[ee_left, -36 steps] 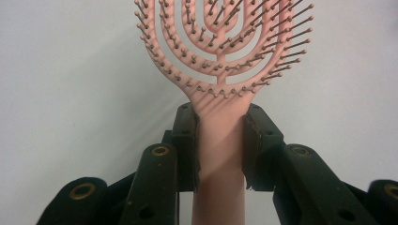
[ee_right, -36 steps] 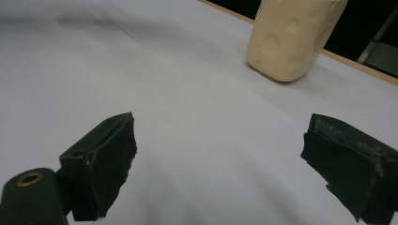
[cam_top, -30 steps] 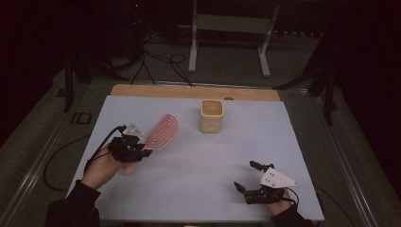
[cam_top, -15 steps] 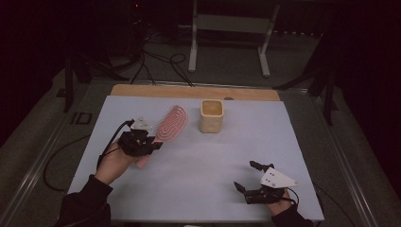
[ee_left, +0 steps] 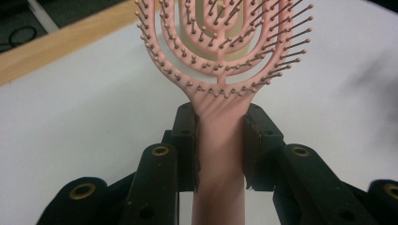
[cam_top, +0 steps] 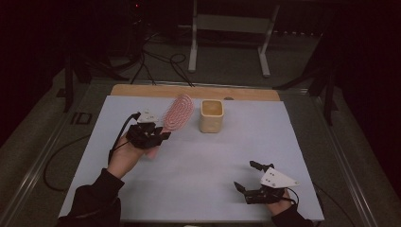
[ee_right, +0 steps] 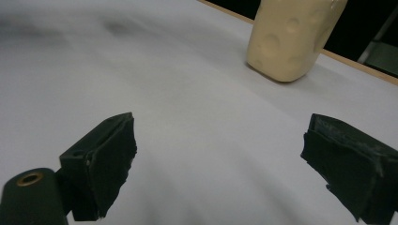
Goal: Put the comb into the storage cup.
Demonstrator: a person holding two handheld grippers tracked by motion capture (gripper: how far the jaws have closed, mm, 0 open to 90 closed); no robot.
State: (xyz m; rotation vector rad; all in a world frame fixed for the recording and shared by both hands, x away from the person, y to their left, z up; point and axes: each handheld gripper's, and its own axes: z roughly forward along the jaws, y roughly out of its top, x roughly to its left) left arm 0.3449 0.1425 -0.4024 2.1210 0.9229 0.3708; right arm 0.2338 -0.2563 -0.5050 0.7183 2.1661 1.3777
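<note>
Pink hairbrush (ee_left: 220, 70) is clamped by its handle in left gripper (cam_top: 147, 135), held above bench (cam_top: 293, 142), head just beside cream cup (cam_top: 211, 116). Right gripper (cam_top: 253, 177) is rested near front edge, jaws spread wide.

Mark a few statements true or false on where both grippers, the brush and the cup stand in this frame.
1. The left gripper grips the pink hairbrush by its handle. True.
2. The right gripper holds the cream cup. False: its fingers are spread wide with bare table between them; the cup stands apart, farther back.
3. The hairbrush already sits inside the cup. False: its head is just left of the cup, still outside it.
4. The cup stands upright near the table's far edge. True.
</note>
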